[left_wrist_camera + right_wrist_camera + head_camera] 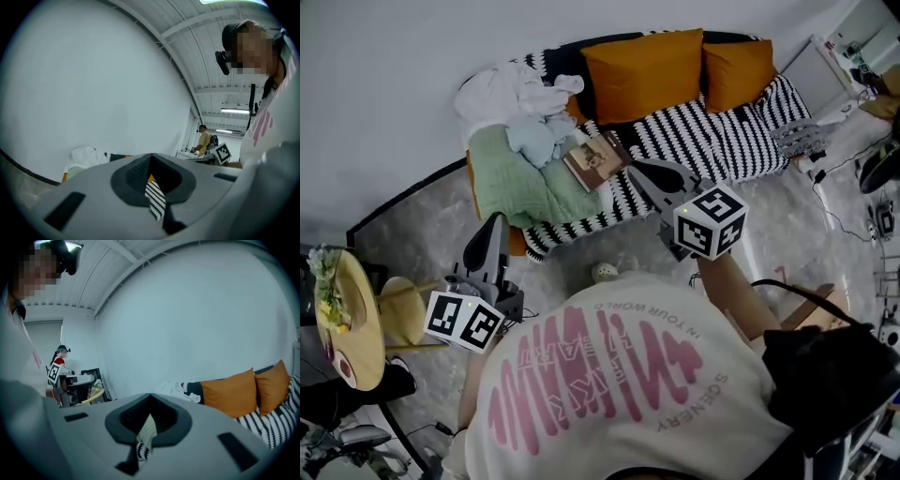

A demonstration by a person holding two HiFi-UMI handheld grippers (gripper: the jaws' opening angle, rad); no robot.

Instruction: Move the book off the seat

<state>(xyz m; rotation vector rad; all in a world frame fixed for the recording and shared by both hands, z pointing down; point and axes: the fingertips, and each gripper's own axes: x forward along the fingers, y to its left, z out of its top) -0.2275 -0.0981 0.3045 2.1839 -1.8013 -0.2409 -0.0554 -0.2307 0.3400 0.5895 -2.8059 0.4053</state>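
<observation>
A brown-covered book (595, 159) lies on the seat of a black-and-white striped sofa (722, 136), between a green blanket (520, 183) and the bare striped seat. My right gripper (639, 172) is low over the sofa's front edge, its tips just right of the book and not touching it; its jaws are shut with nothing held. My left gripper (495, 223) hangs over the floor left of the sofa, well away from the book, its jaws together and empty. In both gripper views only slivers of sofa show through the closed jaws.
Two orange cushions (642, 70) lean on the sofa back, and white clothes (511, 94) are heaped at its left end. A round yellow side table (352, 323) with flowers stands at far left. Cables (844, 220) run over the floor at right. A small pale object (605, 273) lies by the sofa.
</observation>
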